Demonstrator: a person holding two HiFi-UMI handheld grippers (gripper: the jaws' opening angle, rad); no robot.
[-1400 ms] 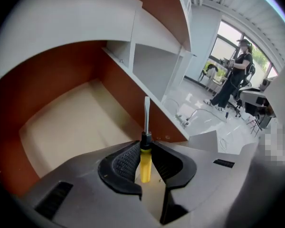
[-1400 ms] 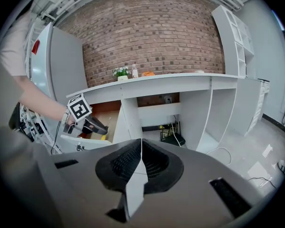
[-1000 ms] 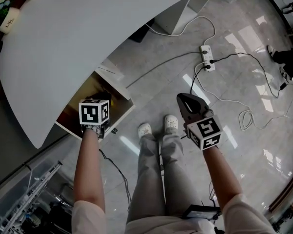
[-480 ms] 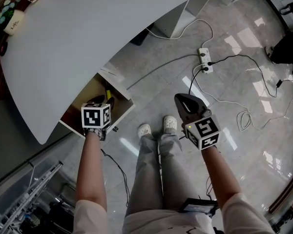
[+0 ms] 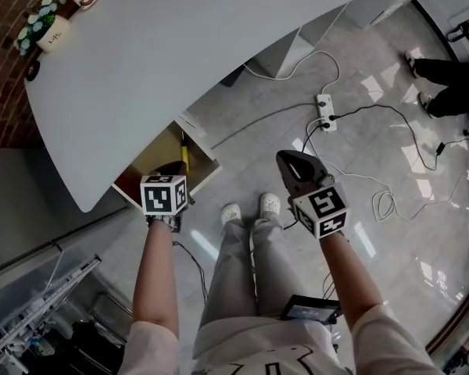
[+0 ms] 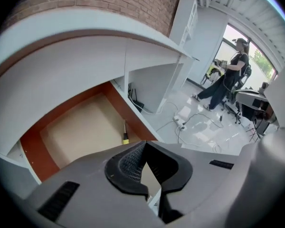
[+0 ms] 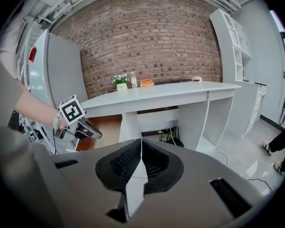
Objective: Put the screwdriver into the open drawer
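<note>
The open drawer [image 5: 146, 165] sticks out from under the white desk [image 5: 180, 45]. A screwdriver [image 5: 183, 154] with a yellow handle lies in it along the right wall; in the left gripper view the screwdriver [image 6: 125, 134] rests on the beige floor of the drawer [image 6: 80, 127]. My left gripper [image 5: 170, 169] hangs above the drawer's front edge. Its jaws have just been closing and are shut with nothing between them [image 6: 145, 143]. My right gripper [image 5: 283, 157] is shut and empty over the floor, to the right of the drawer; its own view shows the left gripper [image 7: 85, 129].
A power strip [image 5: 324, 108] and loose cables [image 5: 383, 201] lie on the tiled floor. My own feet [image 5: 250, 206] stand between the grippers. Another person [image 5: 445, 73] stands at the far right. A plant pot [image 5: 51, 30] sits at the desk's far corner.
Both grippers have risen. The left one has drawn back from inside the drawer toward its front edge, and the screwdriver now lies uncovered in the drawer.
</note>
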